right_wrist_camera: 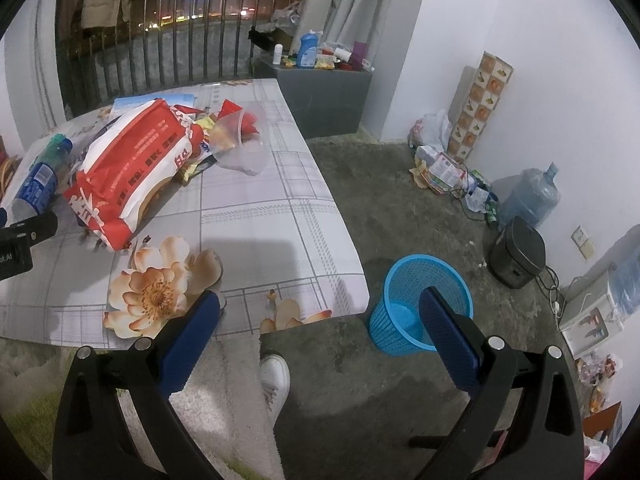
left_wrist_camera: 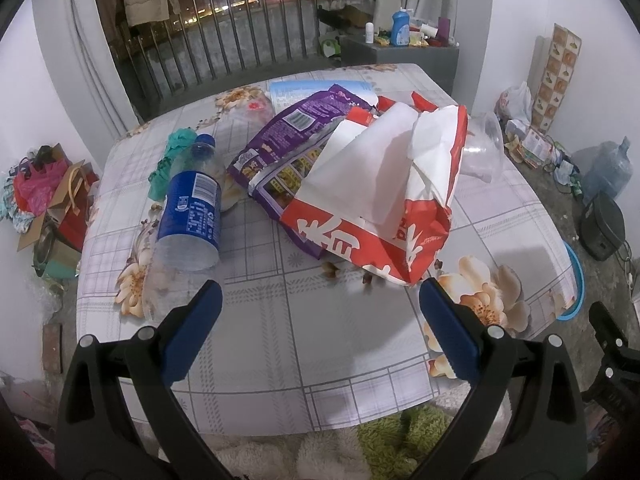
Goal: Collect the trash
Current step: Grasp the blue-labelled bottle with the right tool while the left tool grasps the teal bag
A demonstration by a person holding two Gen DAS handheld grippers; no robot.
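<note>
Both your grippers are wide open and holding nothing right now, so nothing's picked up yet. The left gripper (left_wrist_camera: pixel 320 320) hangs over the counter (left_wrist_camera: pixel 304 344) with the trash pile straight ahead of its fingers: the red and white bag (left_wrist_camera: pixel 384 200) is closest, just past the tips and a bit toward the right finger, the purple packet (left_wrist_camera: pixel 296 132) lies tucked under and behind it, and the water bottle (left_wrist_camera: pixel 192 208) lies on its side ahead of the left finger. A clear plastic cup (left_wrist_camera: pixel 484 148) sits beyond the red bag. Your right gripper (right_wrist_camera: pixel 320 308) is off the counter edge, with the blue bin (right_wrist_camera: pixel 408 300) on the floor right behind its right finger. Stuff I'd watch for: that red bag is gaping open and there look to be crumbs beside it, so if you pinch it by the bottom it'll probably dump more out. It's also resting on the purple packet, so dragging one may shove the other, or nudge the bottle into a roll off the edge. The cup looks flimsy, easy to crush or flick away.
</note>
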